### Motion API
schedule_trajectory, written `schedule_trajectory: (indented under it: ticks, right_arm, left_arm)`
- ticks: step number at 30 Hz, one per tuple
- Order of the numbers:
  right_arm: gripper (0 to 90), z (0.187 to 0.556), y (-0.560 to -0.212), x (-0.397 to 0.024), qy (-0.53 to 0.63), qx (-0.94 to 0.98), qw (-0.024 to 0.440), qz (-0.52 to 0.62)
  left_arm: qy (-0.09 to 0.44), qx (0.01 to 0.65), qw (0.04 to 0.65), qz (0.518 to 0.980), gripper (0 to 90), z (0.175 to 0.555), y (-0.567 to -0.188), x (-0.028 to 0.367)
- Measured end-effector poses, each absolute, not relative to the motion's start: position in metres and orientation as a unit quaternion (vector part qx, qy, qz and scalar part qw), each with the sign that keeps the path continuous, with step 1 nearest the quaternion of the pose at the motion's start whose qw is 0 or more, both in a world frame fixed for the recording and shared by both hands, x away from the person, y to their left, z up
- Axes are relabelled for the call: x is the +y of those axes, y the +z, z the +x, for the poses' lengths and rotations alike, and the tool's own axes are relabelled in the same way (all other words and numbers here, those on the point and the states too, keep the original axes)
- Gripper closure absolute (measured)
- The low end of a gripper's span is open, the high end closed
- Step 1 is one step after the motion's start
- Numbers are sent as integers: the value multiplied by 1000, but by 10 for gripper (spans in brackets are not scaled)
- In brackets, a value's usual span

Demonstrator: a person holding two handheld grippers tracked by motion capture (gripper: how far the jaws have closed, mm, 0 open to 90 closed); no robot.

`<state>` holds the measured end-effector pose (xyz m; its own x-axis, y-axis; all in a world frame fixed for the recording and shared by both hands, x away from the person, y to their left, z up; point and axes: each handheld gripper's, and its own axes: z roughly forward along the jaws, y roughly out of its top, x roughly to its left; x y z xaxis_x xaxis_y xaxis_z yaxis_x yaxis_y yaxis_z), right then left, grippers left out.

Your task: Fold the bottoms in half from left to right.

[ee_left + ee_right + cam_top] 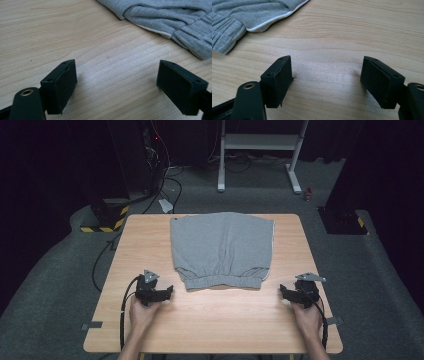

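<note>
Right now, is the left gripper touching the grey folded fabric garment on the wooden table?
Apart. The left gripper view shows the left gripper open over bare wooden table, with a strip of wood between it and the grey folded fabric garment.

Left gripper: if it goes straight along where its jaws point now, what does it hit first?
Bare table first, then probably the grey shorts near their waistband corner, up and right in the left gripper view. The left gripper is open; depth unclear.

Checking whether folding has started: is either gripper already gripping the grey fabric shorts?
No, the left gripper and right gripper rest open on the wooden table, beside the grey fabric shorts.
</note>
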<state>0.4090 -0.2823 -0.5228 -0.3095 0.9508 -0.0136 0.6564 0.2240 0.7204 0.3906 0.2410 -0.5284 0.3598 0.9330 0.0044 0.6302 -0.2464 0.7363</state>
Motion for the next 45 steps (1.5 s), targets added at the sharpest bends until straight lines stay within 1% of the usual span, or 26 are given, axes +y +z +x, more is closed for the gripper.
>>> schedule_trajectory:
  ticks: [5,8,12,17,21,22,24,28,30,37,41,43,45]
  right_arm:
    - [257,409,-523,-281,311,742,238,544]
    - [318,407,-523,-281,313,734,242,552]
    - [342,406,-522,-280,313,732,245,554]
    - [312,405,-522,-278,311,732,247,554]
    - [315,403,-522,-275,315,733,243,551]
    - [324,403,-521,-275,320,734,239,550]
    - [388,401,-520,-273,332,733,238,544]
    - [440,397,-515,-267,356,737,242,521]
    - [436,397,-514,-264,359,740,234,518]
    - [414,404,-509,-248,372,755,205,499]
    - [413,403,-507,-239,382,755,225,484]
    - [413,404,-507,-237,384,754,224,483]
    - [422,407,-507,-231,384,761,212,479]
  left_arm:
    - [228,521,330,754,163,393,-528,240]
    - [232,526,329,749,182,395,-528,239]
    - [230,530,327,747,184,395,-528,240]
    - [225,531,335,745,195,392,-524,240]
    - [220,524,354,743,203,390,-521,235]
    - [217,522,358,743,209,390,-521,235]
    - [209,521,367,742,217,390,-520,233]
    - [201,520,383,737,243,389,-518,230]
    - [194,518,397,733,241,389,-517,229]
    - [190,500,394,747,273,393,-512,214]
    - [199,488,409,745,285,394,-507,203]
    - [198,487,405,748,283,395,-506,200]
    - [193,480,396,759,279,400,-505,189]
